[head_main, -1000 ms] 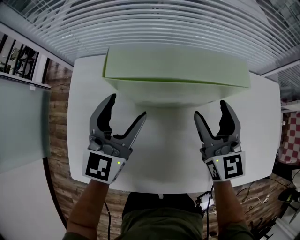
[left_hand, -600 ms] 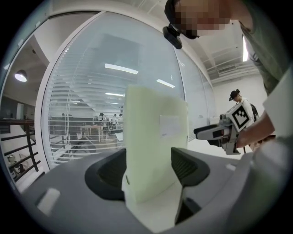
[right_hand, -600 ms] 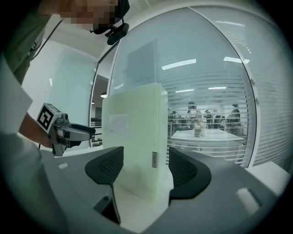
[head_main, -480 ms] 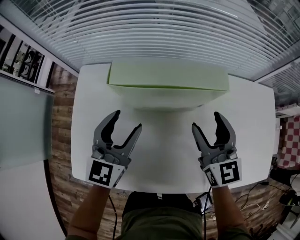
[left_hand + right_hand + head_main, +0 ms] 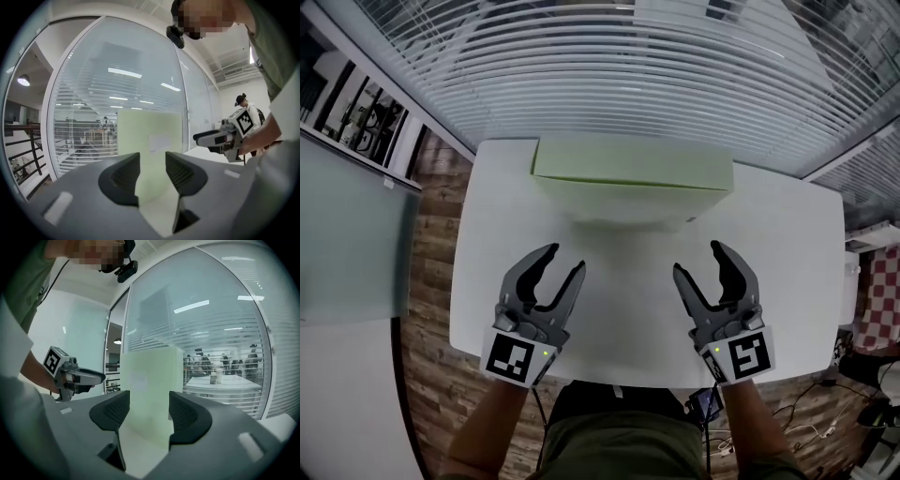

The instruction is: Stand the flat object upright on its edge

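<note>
On white table (image 5: pixel 619 281) | pale green slab (image 5: pixel 633 173) | upright on edge

The table (image 5: pixel 628 272) is seen from a camera on the head, aimed forward and steeply down, so that the left gripper (image 5: pixel 565 258), the right gripper (image 5: pixel 697 258) and the green board (image 5: pixel 633 164) beyond them are taken in from above. Each gripper view is taken from low and close behind its own jaws, nearly level across the tabletop towards the blinds (image 5: pixel 84 122). The board is shared by all three views, and in each gripper view the other gripper is caught at the side
</note>
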`<state>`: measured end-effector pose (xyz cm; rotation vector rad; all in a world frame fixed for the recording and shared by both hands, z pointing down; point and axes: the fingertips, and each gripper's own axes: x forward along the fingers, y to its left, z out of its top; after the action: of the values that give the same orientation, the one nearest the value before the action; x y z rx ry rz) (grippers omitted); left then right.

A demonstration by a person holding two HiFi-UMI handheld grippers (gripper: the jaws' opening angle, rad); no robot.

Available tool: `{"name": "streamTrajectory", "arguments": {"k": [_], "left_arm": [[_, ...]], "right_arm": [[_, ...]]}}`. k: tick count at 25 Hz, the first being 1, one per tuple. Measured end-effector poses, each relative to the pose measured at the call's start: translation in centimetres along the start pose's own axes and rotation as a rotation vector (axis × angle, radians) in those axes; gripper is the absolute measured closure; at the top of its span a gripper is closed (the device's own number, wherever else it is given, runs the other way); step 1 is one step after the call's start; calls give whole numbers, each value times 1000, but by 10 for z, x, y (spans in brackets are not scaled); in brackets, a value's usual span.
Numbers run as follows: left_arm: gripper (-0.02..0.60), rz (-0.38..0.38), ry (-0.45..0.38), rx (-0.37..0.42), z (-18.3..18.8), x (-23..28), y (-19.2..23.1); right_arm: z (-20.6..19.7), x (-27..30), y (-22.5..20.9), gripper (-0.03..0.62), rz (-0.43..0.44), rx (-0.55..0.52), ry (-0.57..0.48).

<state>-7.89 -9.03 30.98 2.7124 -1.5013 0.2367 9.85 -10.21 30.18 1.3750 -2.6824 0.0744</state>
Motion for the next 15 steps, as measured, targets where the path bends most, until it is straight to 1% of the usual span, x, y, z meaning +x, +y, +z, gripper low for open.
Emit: {"name": "streamTrajectory", "arguments": {"k": [2,3,5,6,7,8,10,15], "left_arm": [[423,-1,2,21,0,-5,-5],[429,-1,0,11,2,-6,-9],[441,1,-10,-36,8,-8,-13],[448,2,-14,-45,9,-10,-13],[450,1,-15,-41,8,-13,-12],[455,0,-11,-44,7,-16,-12],[470,-6,-2,-73,9,-18,-18],[510,-17,-7,-78,15,-24,-28]], "right_arm": [[3,-4,3,336,20,-3,0],[5,-6,4,339,27,-1,-3],[9,-6,8,362,34,13,-11],[10,-6,10,364,35,15,-12],[11,-6,13,365,38,14,-9],[11,-7,16,383,42,14,-6],[11,-10,21,394,51,19,0],[12,-18,31,466,77,24,10]]}}
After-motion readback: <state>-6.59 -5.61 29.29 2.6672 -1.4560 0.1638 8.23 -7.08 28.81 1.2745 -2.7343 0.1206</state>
